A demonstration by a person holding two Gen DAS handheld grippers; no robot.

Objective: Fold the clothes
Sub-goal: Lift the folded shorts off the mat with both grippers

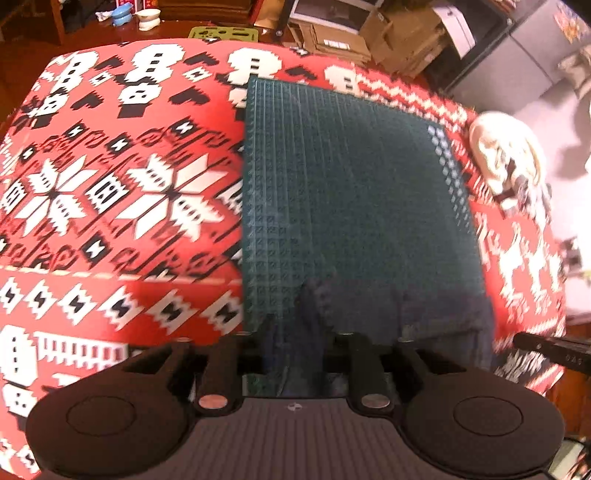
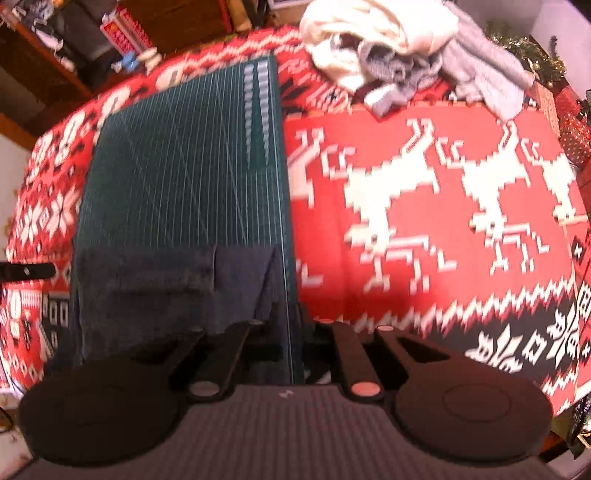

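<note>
Bench cover: a red cloth (image 1: 122, 206) with white snowflakes, black marks and white reindeer lies over the whole bench.
Mat: a dark green cutting mat (image 1: 351, 177) with a fine grid lies flat on the red cloth, its long side going away from both cameras.
Task garment: a dark navy garment (image 2: 155, 291) lies on the near end of the mat, close to both grippers. It looks partly folded, with a straight seam or edge in the middle. In the left wrist view the same garment (image 1: 436, 314) covers the near right part of the mat. Both views are blurred, so I cannot tell what kind of clothing it is.
Left gripper: the left gripper (image 1: 295, 350) is low over the near edge of the mat, and dark fabric sits between its fingers. The jaws stand apart; I cannot tell if they grasp the fabric.
Right gripper: the right gripper (image 2: 291, 332) is at the near right edge of the mat, just beside the corner of the garment. Its jaws are also apart, and I cannot tell if they hold anything.
Clothes pile: a heap of white and grey clothes (image 2: 399, 48) lies at the far end of the bench, well apart from the mat.
Far background: cardboard boxes (image 1: 354, 37) and two small bowls (image 1: 136, 16) are behind the bench.
</note>
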